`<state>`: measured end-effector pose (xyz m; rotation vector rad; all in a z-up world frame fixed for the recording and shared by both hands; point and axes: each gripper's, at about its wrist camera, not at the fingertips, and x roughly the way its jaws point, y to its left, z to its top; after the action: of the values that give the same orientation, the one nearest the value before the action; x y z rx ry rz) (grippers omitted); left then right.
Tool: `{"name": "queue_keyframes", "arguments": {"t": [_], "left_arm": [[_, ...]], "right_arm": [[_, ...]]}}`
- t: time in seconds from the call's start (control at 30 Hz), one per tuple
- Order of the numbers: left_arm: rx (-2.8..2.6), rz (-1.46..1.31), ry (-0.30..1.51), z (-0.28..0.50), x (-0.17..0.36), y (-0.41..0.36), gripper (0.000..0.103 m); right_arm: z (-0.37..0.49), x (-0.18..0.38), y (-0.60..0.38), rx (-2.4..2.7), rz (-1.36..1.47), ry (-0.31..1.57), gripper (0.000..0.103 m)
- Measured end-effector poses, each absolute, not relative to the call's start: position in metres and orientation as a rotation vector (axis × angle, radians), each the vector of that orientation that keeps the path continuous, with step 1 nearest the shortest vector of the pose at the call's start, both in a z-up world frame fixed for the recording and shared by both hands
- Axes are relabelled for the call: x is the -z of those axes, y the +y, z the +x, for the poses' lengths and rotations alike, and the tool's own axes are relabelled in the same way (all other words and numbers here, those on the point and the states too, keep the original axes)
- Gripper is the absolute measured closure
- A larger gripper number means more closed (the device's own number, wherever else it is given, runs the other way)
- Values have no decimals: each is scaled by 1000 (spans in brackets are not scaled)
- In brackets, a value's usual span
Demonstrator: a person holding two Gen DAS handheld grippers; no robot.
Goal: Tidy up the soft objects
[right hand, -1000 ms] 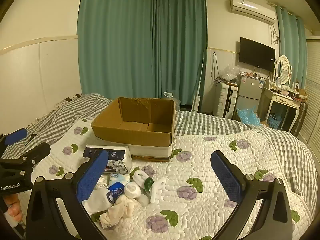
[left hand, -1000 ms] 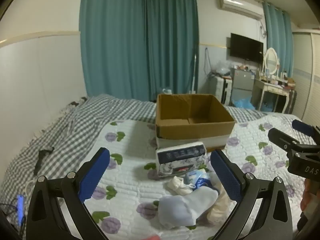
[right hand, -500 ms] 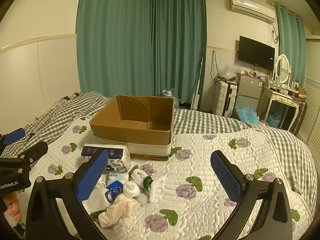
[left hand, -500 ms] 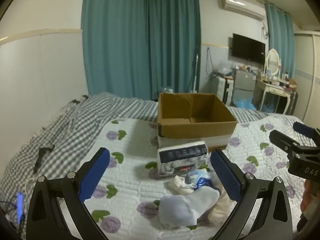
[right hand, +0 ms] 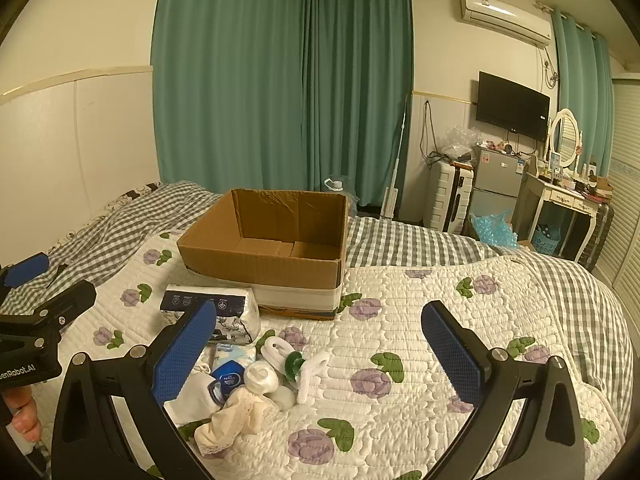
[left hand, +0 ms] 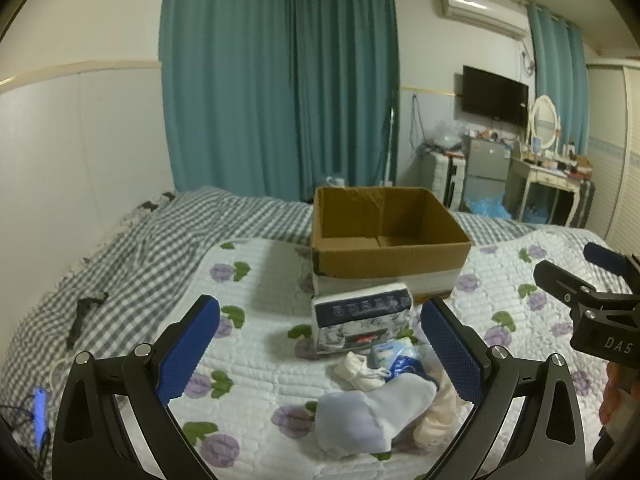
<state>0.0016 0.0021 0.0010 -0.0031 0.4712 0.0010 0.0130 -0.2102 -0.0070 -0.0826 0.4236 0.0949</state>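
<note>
An open, empty cardboard box (left hand: 390,248) (right hand: 272,250) stands on the floral quilt. In front of it lies a tissue pack (left hand: 360,318) (right hand: 216,308), then a pile of soft things: a pale blue sock (left hand: 372,416), small white socks (left hand: 362,370) (right hand: 262,376), a cream lace piece (right hand: 236,420), a blue-labelled packet (right hand: 228,378) and a white and green item (right hand: 294,366). My left gripper (left hand: 320,354) is open and empty above the pile's left. My right gripper (right hand: 320,354) is open and empty over the pile's right side.
A grey checked blanket (left hand: 132,264) covers the bed's left and far side, with a dark object (left hand: 82,312) on it. Beyond the bed are teal curtains (right hand: 280,92), a small fridge (right hand: 494,184), a dressing table (right hand: 568,200) and a suitcase (right hand: 446,196).
Both grippers have drifted slightly, so the box and pile sit a little differently in view. Both stay open and empty; nothing on the bed has moved.
</note>
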Motion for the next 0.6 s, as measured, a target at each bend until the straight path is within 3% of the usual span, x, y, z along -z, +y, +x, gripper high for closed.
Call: {"name": "queue_keyframes", "arguments": {"t": [0.6], "left_arm": [[-3,4,473,4,2,1,0]], "right_arm": [[13,9,-210,-95,-85,429,0]]}}
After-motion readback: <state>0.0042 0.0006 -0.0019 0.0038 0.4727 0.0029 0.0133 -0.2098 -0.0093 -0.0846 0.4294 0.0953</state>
